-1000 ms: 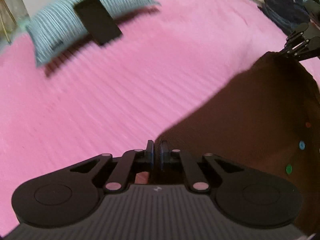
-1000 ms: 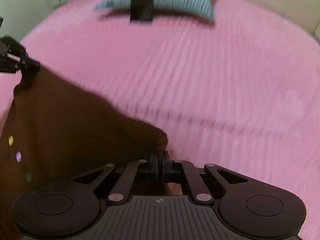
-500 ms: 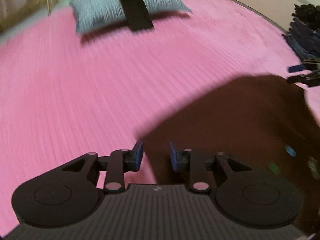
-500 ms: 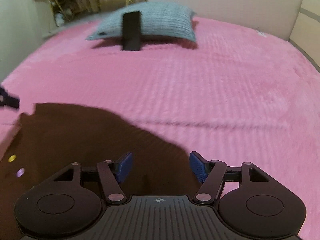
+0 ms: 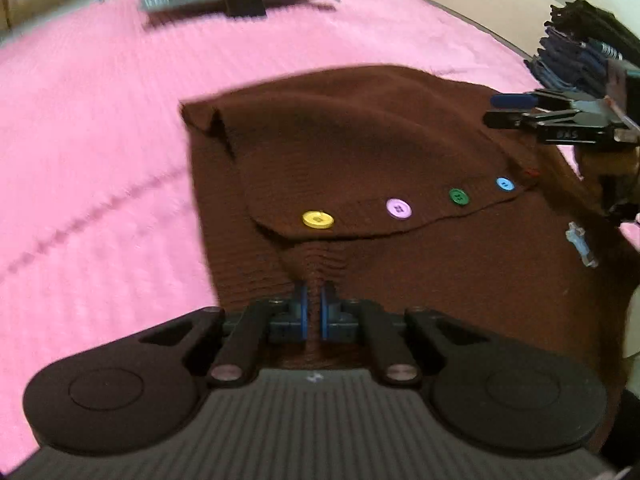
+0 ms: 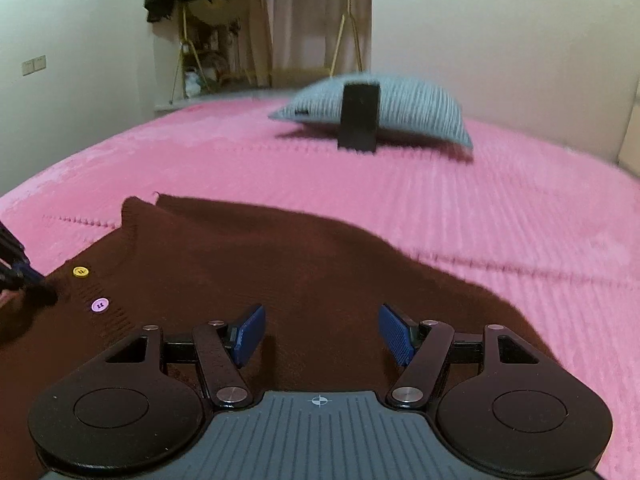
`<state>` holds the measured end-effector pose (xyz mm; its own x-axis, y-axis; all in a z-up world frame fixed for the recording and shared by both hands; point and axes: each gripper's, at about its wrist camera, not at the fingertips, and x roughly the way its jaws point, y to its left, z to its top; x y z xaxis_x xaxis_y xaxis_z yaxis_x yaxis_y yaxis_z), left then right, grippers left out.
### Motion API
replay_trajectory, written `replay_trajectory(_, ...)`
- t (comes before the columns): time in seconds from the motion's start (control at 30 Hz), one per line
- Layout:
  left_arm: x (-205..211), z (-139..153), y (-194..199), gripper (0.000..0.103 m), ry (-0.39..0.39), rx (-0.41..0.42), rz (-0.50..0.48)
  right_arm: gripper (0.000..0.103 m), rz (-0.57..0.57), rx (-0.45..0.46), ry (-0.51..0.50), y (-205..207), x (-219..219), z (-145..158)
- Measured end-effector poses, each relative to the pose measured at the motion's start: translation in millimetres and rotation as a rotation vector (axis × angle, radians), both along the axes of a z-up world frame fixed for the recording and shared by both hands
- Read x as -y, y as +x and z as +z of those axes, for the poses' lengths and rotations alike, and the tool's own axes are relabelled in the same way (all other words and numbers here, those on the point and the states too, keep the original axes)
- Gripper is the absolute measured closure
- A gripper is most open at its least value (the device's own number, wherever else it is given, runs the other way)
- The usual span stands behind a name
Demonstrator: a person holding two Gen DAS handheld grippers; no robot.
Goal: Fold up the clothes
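A brown knit cardigan point(image 5: 360, 140) with a row of coloured buttons point(image 5: 318, 220) lies spread on the pink bed point(image 5: 100, 160). My left gripper point(image 5: 314, 306) is shut on a raised ridge of its fabric just below the buttoned edge. My right gripper point(image 6: 322, 332) hovers open over the cardigan point(image 6: 280, 264), with nothing between its blue pads. In the left wrist view the right gripper point(image 5: 500, 111) shows at the cardigan's far right edge. The left gripper's fingers point(image 6: 16, 270) appear at the left border of the right wrist view, beside the yellow button point(image 6: 81, 271).
A grey striped pillow point(image 6: 420, 112) with a flat black object point(image 6: 359, 116) leaning on it lies at the far side of the bed. A stack of dark folded clothes point(image 5: 580, 52) sits at the bed's right edge. A clothes rack point(image 6: 260, 40) stands by the wall.
Both grippers let go of the lifted cardigan, and it now lies flat on the bed. The left gripper opened, moved over it and shut on a fold. The right gripper stays open.
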<state>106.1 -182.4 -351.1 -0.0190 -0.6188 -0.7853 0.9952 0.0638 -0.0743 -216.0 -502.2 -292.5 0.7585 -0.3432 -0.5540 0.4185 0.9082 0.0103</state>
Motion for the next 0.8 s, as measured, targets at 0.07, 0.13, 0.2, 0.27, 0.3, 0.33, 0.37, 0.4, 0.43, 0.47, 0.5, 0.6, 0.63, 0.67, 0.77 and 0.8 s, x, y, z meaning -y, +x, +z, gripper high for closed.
replay_trajectory(0.07, -10.9, 2.6, 3.5, 0.098, -0.022, 0.044, 0.021, 0.037, -0.01, 0.028, -0.039, -7.1, -10.7, 4.7)
replay_trajectory(0.13, -22.3, 2.3, 10.2, 0.098, -0.033, 0.057, 0.051, 0.037, -0.027, 0.049, -0.075, -16.1, -24.8, 10.9)
replay_trajectory(0.2, -32.8, -5.7, 13.5, 0.096, -0.022, 0.04, 0.075, 0.036, -0.05, 0.055, -0.093, -27.7, -43.7, 17.9)
replay_trajectory(0.27, -43.5, -5.7, 13.1, 0.083, -0.052, 0.043, 0.111, 0.027, -0.077, 0.052, -0.095, -45.2, -70.6, 26.5)
replay_trajectory(0.3, -50.8, -2.3, 13.1, 0.073, -0.061, 0.046, 0.14, 0.016, -0.091, 0.051, -0.096, -54.0, -84.1, 30.8)
replay_trajectory(0.33, -59.9, 2.8, 11.9, 0.072, -0.067, 0.047, 0.162, 0.013, -0.08, 0.04, -0.106, -62.8, -99.7, 35.3)
replay_trajectory(0.37, -71.2, 10.2, 8.5, 0.07, -0.082, 0.053, 0.158, 0.013, -0.068, 0.029, -0.116, -71.6, -115.4, 39.8)
replay_trajectory(0.4, -82.5, 17.9, 2.7, 0.068, -0.1, 0.07, 0.139, 0.013, -0.055, 0.017, -0.126, -80.4, -131.1, 44.3)
replay_trajectory(0.43, -95.5, 26.3, -4.3, 0.065, -0.117, 0.094, 0.112, 0.013, -0.038, -0.009, -0.137, -89.0, -147.2, 45.5)
replay_trajectory(0.47, -107.9, 33.8, -11.4, 0.064, -0.132, 0.117, 0.082, 0.013, -0.03, -0.032, -0.132, -95.4, -156.9, 42.4)
replay_trajectory(0.5, -118.4, 37.5, -20.1, 0.064, -0.138, 0.142, 0.038, 0.013, -0.023, -0.054, -0.126, -101.8, -166.1, 38.9)
replay_trajectory(0.6, -149.2, 33.3, -55.6, 0.063, -0.136, 0.254, -0.173, 0.013, 0.007, -0.113, -0.102, -116.8, -192.2, 27.8)
replay_trajectory(0.63, -160.0, 29.2, -68.1, 0.063, -0.123, 0.298, -0.253, 0.013, 0.023, -0.126, -0.091, -118.9, -199.7, 23.5)
replay_trajectory(0.67, -171.3, 23.0, -81.6, 0.063, -0.113, 0.346, -0.339, 0.013, 0.039, -0.139, -0.08, -120.9, -207.3, 19.3)
replay_trajectory(0.77, -193.3, 0.3, -114.5, 0.062, -0.075, 0.512, -0.551, 0.013, 0.121, -0.179, -0.083, -122.0, -234.5, 8.1)
replay_trajectory(0.8, -195.2, -7.0, -121.4, 0.062, -0.065, 0.565, -0.59, 0.013, 0.175, -0.193, -0.111, -118.5, -247.0, 5.5)
